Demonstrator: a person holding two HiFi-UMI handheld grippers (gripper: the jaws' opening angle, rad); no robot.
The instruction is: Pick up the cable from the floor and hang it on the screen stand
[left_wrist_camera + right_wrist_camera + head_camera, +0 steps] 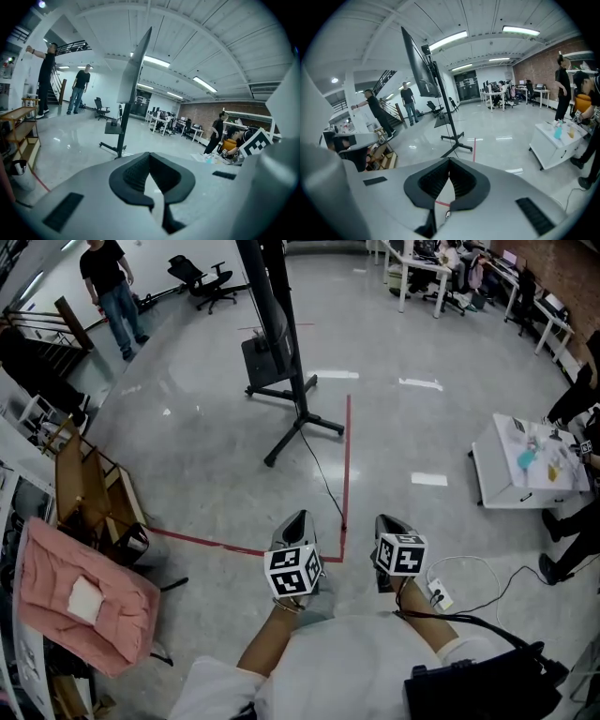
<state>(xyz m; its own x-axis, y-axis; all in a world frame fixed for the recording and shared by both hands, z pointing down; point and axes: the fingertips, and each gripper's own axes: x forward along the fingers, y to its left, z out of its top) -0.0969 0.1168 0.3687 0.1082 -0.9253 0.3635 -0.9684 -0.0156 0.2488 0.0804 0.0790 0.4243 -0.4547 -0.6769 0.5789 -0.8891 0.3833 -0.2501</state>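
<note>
The cable (328, 491) is hard to follow. It is a thin dark line on the glossy grey floor (206, 456), running from the base of the screen stand (282, 345) toward the corner of the red tape (348, 451). Its near end is lost against the tape, and neither gripper touches it. The top edge of the head view cuts off the stand's screen, so only the slanted black pole, a boxy black unit on it and the splayed legs show there. The left gripper (299, 516) and the right gripper (387, 519) are smooth grey plastic with ribbed black pads, and each carries one marker cube (293, 570). In both gripper views the jaws are pressed together with nothing between them. To the right lie one white power strip (438, 594) and one looped white cord (473, 561), its near part hidden behind the right forearm. One white cart (511, 488) stands at the right edge, and one pink cushion (56, 577) lies at lower left.
</note>
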